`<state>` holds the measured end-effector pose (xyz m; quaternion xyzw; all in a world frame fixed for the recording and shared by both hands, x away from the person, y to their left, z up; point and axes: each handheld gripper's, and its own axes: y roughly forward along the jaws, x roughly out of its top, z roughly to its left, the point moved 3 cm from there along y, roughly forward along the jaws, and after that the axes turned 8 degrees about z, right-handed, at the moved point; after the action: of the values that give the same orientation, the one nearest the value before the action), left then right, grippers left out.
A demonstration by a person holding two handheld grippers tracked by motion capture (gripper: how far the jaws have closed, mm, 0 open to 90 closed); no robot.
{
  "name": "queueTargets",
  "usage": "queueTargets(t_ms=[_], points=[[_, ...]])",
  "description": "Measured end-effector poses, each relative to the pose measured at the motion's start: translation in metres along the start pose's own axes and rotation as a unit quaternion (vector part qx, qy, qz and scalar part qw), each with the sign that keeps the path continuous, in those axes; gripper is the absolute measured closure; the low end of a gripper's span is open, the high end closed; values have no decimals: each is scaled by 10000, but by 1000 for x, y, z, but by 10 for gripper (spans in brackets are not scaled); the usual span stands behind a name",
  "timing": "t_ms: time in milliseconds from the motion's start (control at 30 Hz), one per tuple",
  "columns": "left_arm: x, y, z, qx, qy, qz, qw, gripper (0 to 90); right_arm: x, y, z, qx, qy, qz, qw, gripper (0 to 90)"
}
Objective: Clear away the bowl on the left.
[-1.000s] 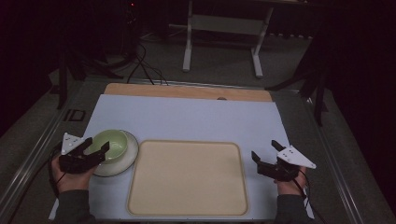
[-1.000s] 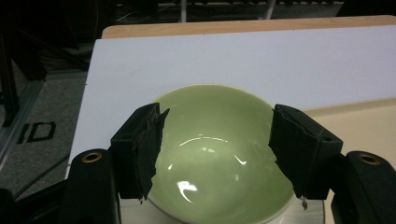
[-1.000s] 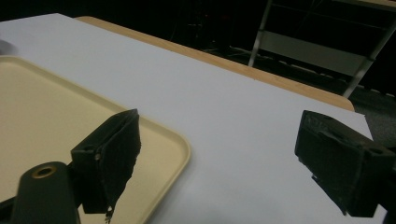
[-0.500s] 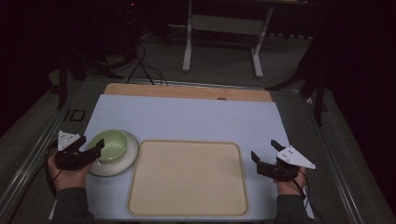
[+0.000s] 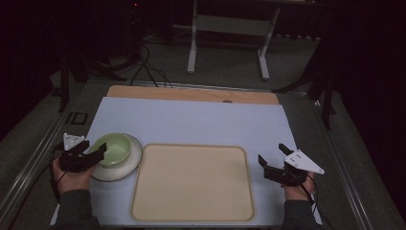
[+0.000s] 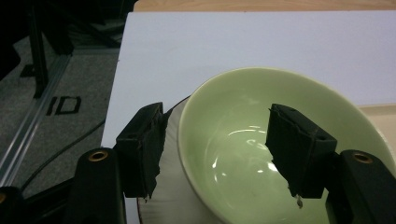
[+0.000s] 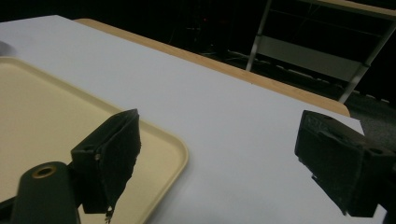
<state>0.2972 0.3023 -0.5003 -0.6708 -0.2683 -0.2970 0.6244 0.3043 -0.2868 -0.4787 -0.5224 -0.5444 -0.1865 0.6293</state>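
So there's a white surface (image 5: 201,120) with a big beige tray (image 5: 193,183) lying empty near its front edge. Just left of the tray, a green bowl (image 5: 114,149) sits on a white plate (image 5: 125,166). The left gripper (image 5: 95,152) is spread wide, straddling the bowl's near rim. The right gripper (image 5: 274,160) hangs released beside the tray's right edge.

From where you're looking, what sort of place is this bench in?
Probably a lab or recording workshop, not a kitchen: a white-covered table on a metal frame, cables across a dark carpeted floor, and another bare table frame behind.
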Motion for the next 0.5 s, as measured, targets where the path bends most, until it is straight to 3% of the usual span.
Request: queueTargets(t_ms=[267,500], points=[[-4,6,6,-65,-307,252,9992,419,1,-1,0,-7,-10,-31,10000,138],[-6,15,7,-16,-347,596,9976,503,1,-1,-1,-25,25,-45,10000,138]])
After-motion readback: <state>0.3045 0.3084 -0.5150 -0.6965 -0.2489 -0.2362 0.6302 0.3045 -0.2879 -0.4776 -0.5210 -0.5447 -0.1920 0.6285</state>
